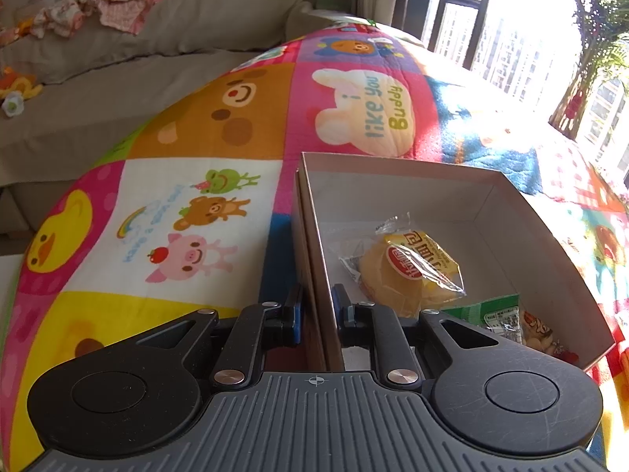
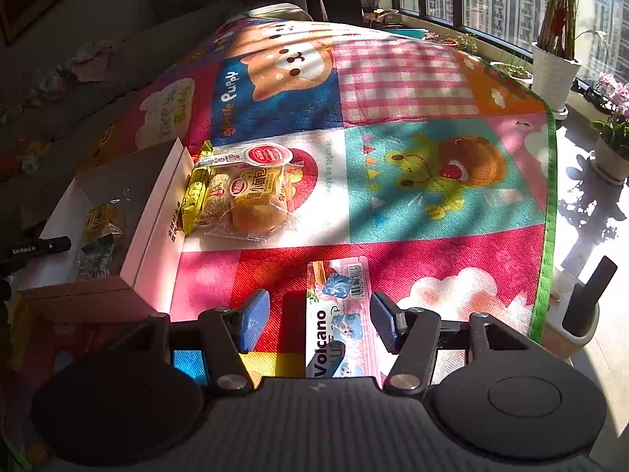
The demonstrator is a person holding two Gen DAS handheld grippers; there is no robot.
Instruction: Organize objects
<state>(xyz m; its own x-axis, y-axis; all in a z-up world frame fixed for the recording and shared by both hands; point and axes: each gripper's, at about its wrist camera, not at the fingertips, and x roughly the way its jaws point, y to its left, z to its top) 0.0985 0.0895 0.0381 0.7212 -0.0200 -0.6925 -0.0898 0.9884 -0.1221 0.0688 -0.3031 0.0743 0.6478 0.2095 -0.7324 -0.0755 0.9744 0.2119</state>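
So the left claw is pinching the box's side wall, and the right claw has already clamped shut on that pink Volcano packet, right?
Not quite. The right gripper is open: in the right wrist view its blue pads stand apart on either side of the Volcano packet, without closing on it. The left gripper does straddle the box side wall, as the left wrist view shows.

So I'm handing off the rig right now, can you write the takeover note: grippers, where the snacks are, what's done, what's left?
Left hand-held gripper: closed on the box, gripping its left wall.
Right hand-held gripper: open, straddling the pink Volcano pack on the mat, not gripping yet.
Done: one bread bun and a green packet lie in the box.
Left: the Volcano pack, then the snack pile against the box's right side (bun, sesame bar, yellow packets).
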